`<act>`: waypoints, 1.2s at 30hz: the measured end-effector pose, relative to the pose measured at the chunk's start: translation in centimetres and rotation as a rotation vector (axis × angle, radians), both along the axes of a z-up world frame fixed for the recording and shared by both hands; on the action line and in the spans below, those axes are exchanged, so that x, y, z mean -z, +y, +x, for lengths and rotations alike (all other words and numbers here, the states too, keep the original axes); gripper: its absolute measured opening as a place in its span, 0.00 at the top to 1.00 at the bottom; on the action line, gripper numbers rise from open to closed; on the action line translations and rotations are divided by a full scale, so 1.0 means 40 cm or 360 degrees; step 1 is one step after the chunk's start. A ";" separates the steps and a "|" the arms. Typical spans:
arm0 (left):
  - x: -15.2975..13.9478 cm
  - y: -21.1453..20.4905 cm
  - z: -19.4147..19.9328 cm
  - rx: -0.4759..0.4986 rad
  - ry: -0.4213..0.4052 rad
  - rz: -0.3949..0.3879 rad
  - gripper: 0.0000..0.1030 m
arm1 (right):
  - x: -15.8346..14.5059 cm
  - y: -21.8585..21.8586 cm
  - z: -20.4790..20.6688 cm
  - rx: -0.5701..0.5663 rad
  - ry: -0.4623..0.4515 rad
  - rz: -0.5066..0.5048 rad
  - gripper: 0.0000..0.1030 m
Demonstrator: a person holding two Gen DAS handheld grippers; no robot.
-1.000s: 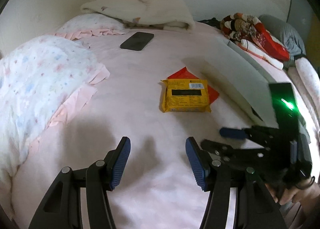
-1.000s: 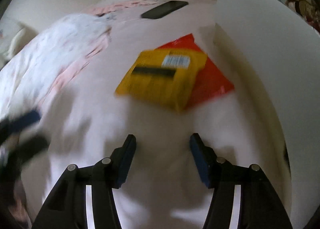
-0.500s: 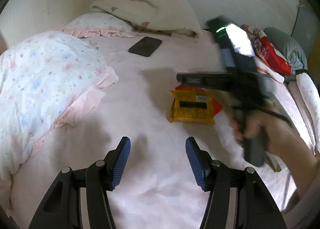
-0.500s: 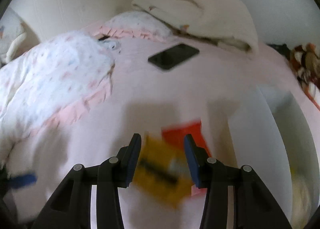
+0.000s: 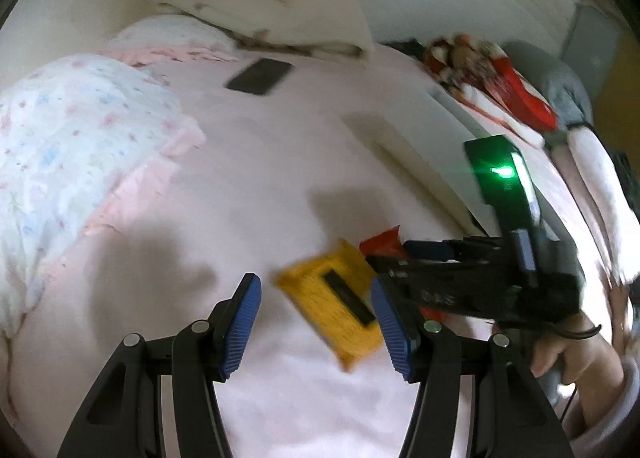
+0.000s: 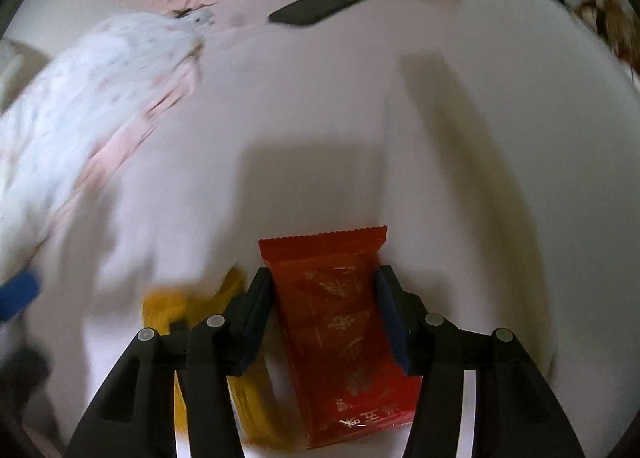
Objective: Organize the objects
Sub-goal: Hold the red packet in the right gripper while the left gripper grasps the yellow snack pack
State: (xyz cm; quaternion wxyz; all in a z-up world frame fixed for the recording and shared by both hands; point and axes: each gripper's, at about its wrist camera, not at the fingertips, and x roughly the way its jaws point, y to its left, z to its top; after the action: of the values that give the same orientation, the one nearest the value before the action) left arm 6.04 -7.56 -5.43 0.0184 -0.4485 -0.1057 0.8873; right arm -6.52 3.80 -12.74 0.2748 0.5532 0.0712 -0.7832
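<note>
right gripper (image 6: 324,306): clamped on red packet (image 6: 344,334), pads pressing both long edges, packet's crimped end past the fingertips | yellow packet (image 5: 334,304): blurred, on pink bedsheet (image 5: 256,177), just left of red packet, ahead of left fingers | left gripper (image 5: 316,324): jaws spread, grasping nothing | phone (image 5: 260,77): far up the bed

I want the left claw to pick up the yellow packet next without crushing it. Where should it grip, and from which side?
Grip the yellow packet across its two long edges near the middle, coming down from above. It lies flat and slanted on the bed, so turn the left claw to match. The right claw holds the red packet beside it, so keep clear.
</note>
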 end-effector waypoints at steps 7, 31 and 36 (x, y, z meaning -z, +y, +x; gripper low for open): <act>0.018 0.033 0.051 0.0084 -0.0095 0.0112 0.46 | -0.086 0.124 0.177 -0.0014 0.0097 -0.0183 0.50; 0.136 0.055 -0.122 -0.0314 -0.0254 0.0076 0.40 | 0.026 0.046 0.237 -0.0188 0.0169 0.0150 0.41; 0.148 0.064 -0.111 -0.0430 -0.0327 0.0068 0.37 | 0.025 0.073 0.233 -0.0176 0.0144 0.0123 0.41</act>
State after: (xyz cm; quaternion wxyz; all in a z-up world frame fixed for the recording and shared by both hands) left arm 1.61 -5.02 -11.36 -0.1022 -0.5180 -0.1852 0.8288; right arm 2.79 6.71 -13.73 0.2927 0.5226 0.1442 -0.7877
